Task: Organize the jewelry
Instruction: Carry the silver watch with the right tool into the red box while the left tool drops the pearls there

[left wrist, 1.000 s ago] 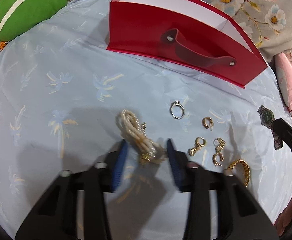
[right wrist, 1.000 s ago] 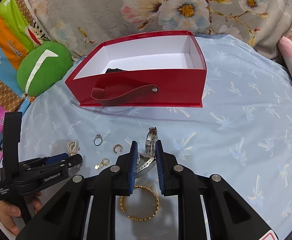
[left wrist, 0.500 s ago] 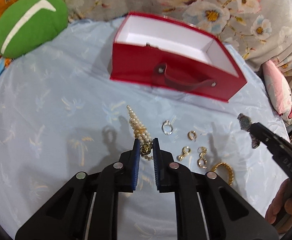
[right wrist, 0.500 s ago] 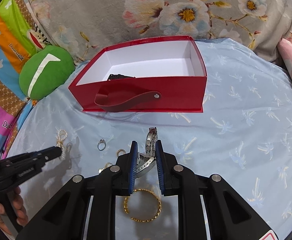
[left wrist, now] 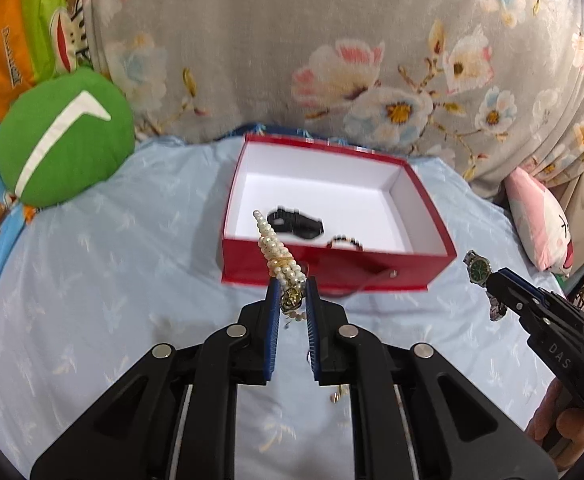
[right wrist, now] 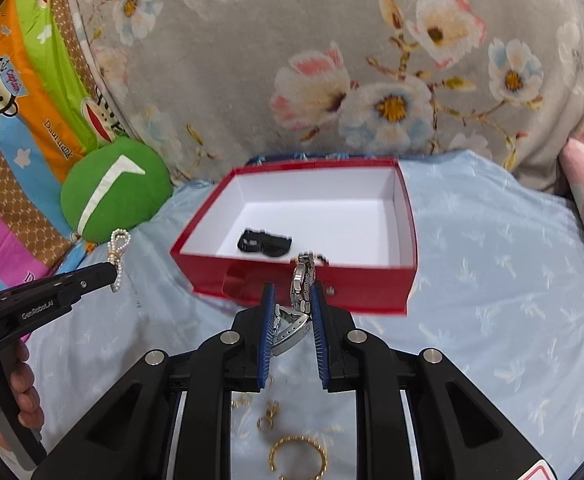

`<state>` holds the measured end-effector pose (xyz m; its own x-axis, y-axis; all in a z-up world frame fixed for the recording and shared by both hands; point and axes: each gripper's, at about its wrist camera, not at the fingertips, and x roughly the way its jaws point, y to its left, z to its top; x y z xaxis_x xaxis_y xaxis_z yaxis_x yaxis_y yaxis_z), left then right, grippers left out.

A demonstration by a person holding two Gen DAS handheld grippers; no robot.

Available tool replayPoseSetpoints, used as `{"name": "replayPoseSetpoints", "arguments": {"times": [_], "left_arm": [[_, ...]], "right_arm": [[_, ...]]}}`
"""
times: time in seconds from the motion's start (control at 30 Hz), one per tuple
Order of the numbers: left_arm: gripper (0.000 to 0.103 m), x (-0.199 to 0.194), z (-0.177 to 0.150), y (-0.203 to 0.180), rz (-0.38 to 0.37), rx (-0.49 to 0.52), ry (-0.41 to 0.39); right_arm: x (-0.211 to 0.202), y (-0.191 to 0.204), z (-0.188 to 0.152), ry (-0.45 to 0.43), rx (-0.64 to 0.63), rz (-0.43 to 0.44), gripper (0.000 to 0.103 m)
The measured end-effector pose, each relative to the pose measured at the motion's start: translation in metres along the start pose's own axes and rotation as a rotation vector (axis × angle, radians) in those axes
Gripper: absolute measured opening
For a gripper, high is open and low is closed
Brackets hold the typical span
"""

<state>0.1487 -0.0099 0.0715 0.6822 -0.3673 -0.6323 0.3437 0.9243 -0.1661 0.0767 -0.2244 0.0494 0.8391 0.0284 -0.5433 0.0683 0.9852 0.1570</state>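
My left gripper is shut on a pearl bracelet with a gold clasp, held in the air in front of the red box. My right gripper is shut on a silver watch; from the left wrist its green dial shows at the right. The open red box has a white inside with a black watch and a dark beaded bracelet lying in it. The pearl bracelet also hangs at the left in the right wrist view.
A gold bangle and small gold earrings lie on the pale blue cloth below my right gripper. A green round cushion sits back left, a pink pillow at the right, a floral grey cover behind.
My left gripper closed on the pearl bracelet and lifted it off the cloth. Both grippers rose, the right one carrying the silver watch, and the box's inside came into view.
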Motion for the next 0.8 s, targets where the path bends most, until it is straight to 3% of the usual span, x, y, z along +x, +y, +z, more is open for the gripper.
{"name": "replayPoseSetpoints", "arguments": {"times": [0.4,0.8], "left_arm": [[0.012,0.012,0.066,-0.014,0.022,0.049,-0.119],[0.012,0.071,0.113,-0.021,0.063,0.068,-0.128]], "right_arm": [[0.007,0.0,0.064,-0.12,-0.031,-0.007,0.017],[0.06,-0.015,0.104,-0.114,-0.014,-0.014,0.017]]}}
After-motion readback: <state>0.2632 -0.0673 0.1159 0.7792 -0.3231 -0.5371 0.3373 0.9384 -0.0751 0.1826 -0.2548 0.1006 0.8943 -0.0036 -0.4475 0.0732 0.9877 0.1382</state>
